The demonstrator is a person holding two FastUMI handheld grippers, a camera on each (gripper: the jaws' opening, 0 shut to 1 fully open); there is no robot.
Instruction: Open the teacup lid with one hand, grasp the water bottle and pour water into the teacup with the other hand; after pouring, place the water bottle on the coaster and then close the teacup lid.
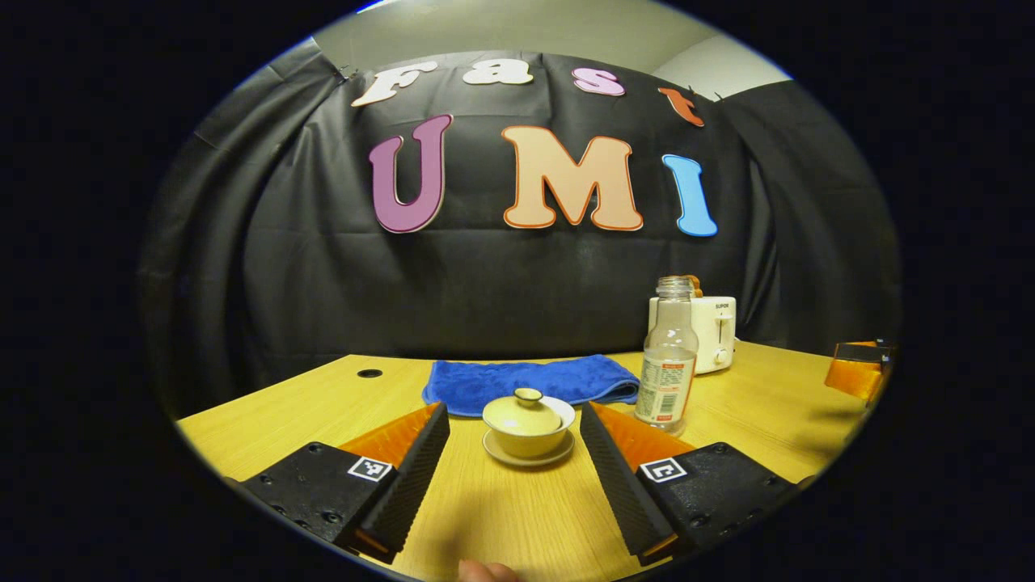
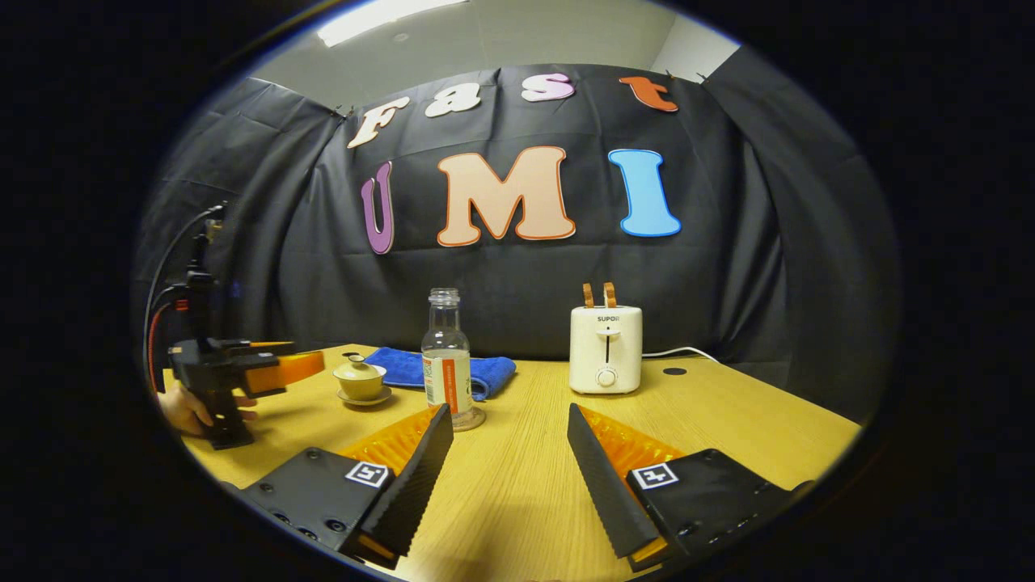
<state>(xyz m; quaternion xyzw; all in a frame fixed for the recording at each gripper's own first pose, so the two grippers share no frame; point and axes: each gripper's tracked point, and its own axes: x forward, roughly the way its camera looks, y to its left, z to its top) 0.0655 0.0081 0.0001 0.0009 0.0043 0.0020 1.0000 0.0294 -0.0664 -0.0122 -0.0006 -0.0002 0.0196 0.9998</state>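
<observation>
Left gripper view, lidded teacup point(image 1: 528, 424) beyond spread jaws, water bottle point(image 1: 668, 356) beside, right jaws spread too, coaster seemingly under bottle

A folded blue towel point(image 1: 530, 383) lies near the back of a wooden desk point(image 2: 728, 420), while a white toaster point(image 2: 606, 347), two slices standing in its slots, sits farther along, its cord point(image 2: 683, 352) trailing behind.

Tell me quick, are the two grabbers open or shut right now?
Left gripper: open, holding nothing, with the lidded teacup ahead of it.
Right gripper: open, holding nothing, with the water bottle ahead of it.
</observation>
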